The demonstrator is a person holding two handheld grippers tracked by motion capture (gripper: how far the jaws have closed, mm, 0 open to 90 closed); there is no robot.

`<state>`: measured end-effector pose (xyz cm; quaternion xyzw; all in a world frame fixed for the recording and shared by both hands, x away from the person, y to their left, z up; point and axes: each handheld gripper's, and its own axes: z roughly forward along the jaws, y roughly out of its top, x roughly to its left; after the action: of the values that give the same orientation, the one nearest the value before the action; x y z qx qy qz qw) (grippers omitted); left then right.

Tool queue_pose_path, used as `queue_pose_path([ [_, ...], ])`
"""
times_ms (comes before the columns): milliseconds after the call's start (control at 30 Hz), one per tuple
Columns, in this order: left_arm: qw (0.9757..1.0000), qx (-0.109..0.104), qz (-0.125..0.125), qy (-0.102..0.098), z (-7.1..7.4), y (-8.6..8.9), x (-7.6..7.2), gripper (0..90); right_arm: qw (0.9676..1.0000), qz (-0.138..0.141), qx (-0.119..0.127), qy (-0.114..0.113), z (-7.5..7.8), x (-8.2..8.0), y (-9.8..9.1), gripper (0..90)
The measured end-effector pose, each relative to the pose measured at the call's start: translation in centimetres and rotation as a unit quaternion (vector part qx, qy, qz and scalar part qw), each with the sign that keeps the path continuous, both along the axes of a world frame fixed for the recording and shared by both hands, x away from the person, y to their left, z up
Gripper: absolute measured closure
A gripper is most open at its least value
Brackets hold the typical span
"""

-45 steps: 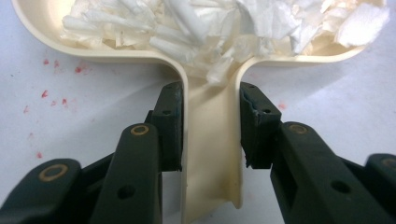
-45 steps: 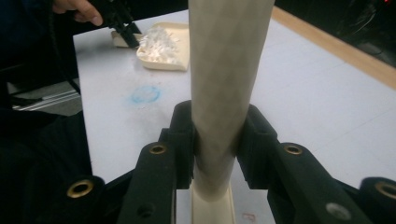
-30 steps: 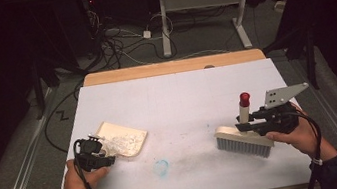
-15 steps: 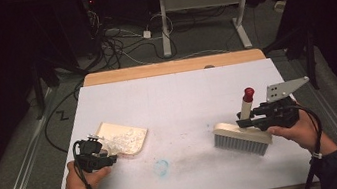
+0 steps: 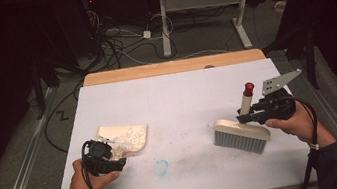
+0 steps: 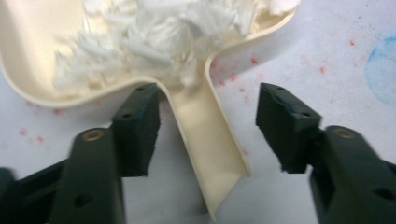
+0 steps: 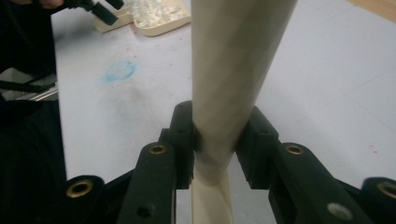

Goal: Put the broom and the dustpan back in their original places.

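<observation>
1. Wide white bench point(image 5: 177, 98): flat, smooth, with a bare middle and good room for sliding things.
2. Cream plastic hand brush point(image 5: 241, 136) with a pad of grey bristles and a long round handle ending in a red tip: stands at the right side of the bench, bristles down, handle tilted up. Probably light and stiff in the handle, soft only in the bristles. Best taken low on the handle, close to the head, to keep it from swinging.
3. Right claw point(image 7: 217, 135): clamped on the brush handle, both pads pressed flat against the round shaft. Could turn inside such a grip, since the shaft looks smooth.
4. Shallow cream plastic dustpan point(image 5: 111, 133) with a short channel-shaped handle: lies flat at the left side of the bench, well apart from the brush. Appears thin, light and a little flexible, and easy to tip. Should be held by the handle and kept level.
5. Left claw point(image 6: 208, 116): jaws just opened and standing apart. Has the dustpan handle between them, but not pressed; one pad just beside the pan's rim, the other clear of it.
6. White shredded paper scraps point(image 6: 154, 37): heaped loosely in the dustpan. Very light, likely to spill or blow out with any jerk.
7. Faint blue ring mark point(image 5: 161, 166): on the bench between dustpan and brush, only a stain.
</observation>
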<state>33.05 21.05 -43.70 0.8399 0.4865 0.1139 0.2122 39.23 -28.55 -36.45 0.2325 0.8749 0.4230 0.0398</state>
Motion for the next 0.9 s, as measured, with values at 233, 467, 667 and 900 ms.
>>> queue_pose_path([
  [233,0.9943,0.019,-0.035,-0.099,1.1,-0.8,-1.0,21.4,0.9986,-0.048,-0.016,-0.013,-0.9,2.5,0.3,63.5],
  [467,0.9813,0.012,-0.076,-0.176,0.9,-1.5,-2.0,21.2,0.9935,-0.106,-0.033,-0.026,-2.1,4.5,0.4,55.6],
  [667,0.9696,0.004,-0.087,-0.229,1.1,-1.6,-2.3,19.9,0.9851,-0.153,-0.049,-0.062,-2.8,5.4,1.1,40.7],
  [900,0.9619,-0.003,-0.082,-0.261,1.2,-1.6,-2.3,18.5,0.9703,-0.205,-0.017,-0.127,-2.5,5.2,1.5,32.6],
])
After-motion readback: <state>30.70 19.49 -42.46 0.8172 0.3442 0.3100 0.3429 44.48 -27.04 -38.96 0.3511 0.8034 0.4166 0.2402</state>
